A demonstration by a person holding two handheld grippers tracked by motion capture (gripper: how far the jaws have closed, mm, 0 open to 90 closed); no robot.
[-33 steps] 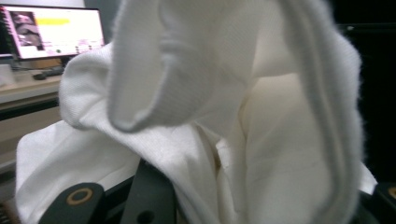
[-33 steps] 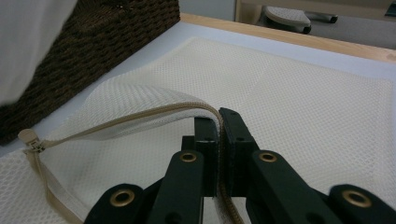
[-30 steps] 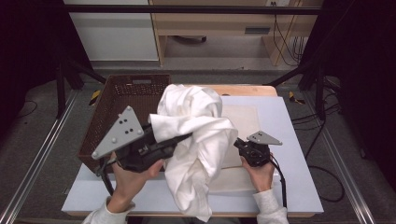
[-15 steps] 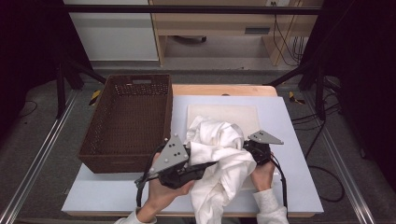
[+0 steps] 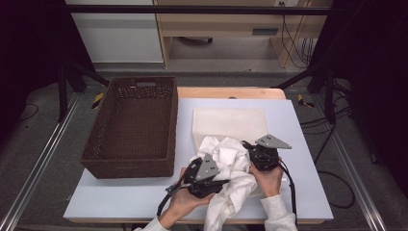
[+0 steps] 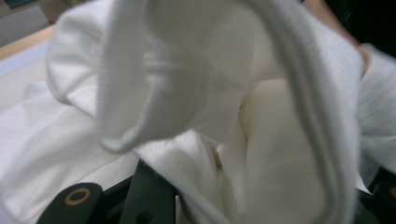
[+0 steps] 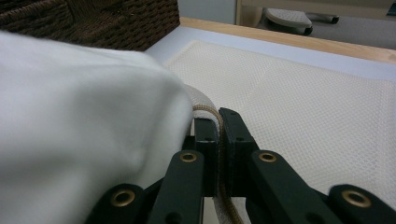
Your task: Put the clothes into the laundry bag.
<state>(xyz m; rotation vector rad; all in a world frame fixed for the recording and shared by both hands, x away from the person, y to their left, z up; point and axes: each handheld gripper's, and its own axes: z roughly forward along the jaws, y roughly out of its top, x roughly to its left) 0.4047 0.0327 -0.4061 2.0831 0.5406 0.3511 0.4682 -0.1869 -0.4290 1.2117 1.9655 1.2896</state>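
A white garment (image 5: 230, 155) lies bunched over the front of a cream mesh mat (image 5: 231, 121) and hangs off the table's front edge. My left gripper (image 5: 223, 181) is low at the front, pointing right into the heap and shut on a fold of it. In the left gripper view the garment (image 6: 210, 93) drapes over the jaws and hides their tips. My right gripper (image 7: 218, 116) is shut on a corded hem of the garment (image 7: 79, 116), just above the mat. In the high view the right gripper (image 5: 247, 146) sits at the heap's right side.
A brown wicker basket (image 5: 96, 144) stands on the left half of the pale blue table (image 5: 120, 197). The back part of the mat is bare. A wooden strip (image 5: 231, 92) runs along the table's far edge.
My left gripper has dropped from high beside the basket down to the table's front, bringing the garment with it. The cloth has collapsed into a heap. The right gripper has stayed put.
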